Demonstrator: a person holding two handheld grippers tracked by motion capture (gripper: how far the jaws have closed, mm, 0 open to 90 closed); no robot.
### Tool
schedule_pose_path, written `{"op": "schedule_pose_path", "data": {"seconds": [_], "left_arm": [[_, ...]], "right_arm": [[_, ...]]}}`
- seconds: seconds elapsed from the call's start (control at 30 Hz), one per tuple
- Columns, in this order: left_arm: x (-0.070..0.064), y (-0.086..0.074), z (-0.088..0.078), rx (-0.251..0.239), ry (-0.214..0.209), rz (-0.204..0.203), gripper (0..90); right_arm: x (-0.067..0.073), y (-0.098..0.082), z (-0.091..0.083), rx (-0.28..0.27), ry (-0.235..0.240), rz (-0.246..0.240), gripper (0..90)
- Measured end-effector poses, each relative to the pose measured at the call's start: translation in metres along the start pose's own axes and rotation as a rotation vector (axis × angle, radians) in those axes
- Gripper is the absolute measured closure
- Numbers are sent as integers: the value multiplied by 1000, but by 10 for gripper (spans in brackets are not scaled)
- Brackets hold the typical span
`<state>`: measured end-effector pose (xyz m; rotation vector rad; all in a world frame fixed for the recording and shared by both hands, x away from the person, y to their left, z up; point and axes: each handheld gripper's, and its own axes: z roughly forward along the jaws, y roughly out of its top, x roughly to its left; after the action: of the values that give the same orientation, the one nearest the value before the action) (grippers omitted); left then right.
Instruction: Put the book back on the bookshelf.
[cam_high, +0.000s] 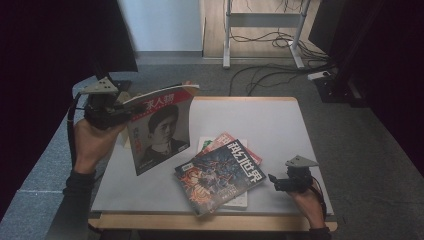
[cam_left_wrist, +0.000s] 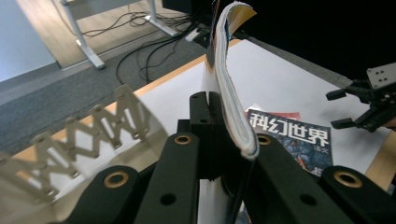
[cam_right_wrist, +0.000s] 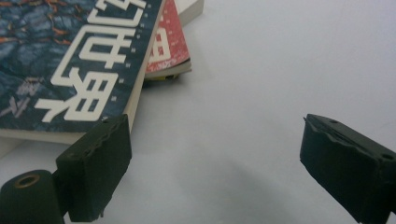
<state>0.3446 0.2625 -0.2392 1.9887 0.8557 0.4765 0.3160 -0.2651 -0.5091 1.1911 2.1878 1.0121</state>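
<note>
Far left of the high view, the left gripper (cam_high: 116, 107) has its jaws clamped on the edge of a thin magazine with a black-and-white portrait cover and red title band (cam_high: 160, 130), holding it upright and clear of the pale grey tabletop with the light wooden rim (cam_high: 280, 130). In the left gripper view the pages (cam_left_wrist: 229, 93) bow and fan above the pinch, so gripping near the spine probably keeps the floppy sheets from sagging, though the blur makes the exact edge hard to read.

Centre frame, the dark science-fiction magazine with white characters (cam_high: 220, 175) lies tilted atop a red-covered one (cam_high: 235, 145) and a white booklet (cam_high: 207, 142), the stack close to the near rim.

Lower right, the right gripper (cam_high: 274, 181) hovers low with jaws wide apart, nothing between them; its own view puts one jaw just beside the dark magazine's corner (cam_right_wrist: 70, 70). There's bare table to the right and behind the stack.
</note>
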Motion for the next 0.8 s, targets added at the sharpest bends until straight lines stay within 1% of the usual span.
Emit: {"op": "schedule_pose_path", "data": {"seconds": [0.17, 0.5, 0.67, 0.8], "left_arm": [[9, -5, -11, -3, 30, -19, 869], [26, -17, -34, -1, 94, -52, 869], [36, -24, -43, 0, 129, -74, 869], [44, -29, -48, 0, 153, -94, 869]], "right_arm": [[1, -7, 5, 15, -6, 7, 88], [-3, -19, 10, 35, -28, 31, 90], [-4, -23, 14, 46, -30, 40, 90], [-5, -23, 14, 48, -31, 44, 91]]}}
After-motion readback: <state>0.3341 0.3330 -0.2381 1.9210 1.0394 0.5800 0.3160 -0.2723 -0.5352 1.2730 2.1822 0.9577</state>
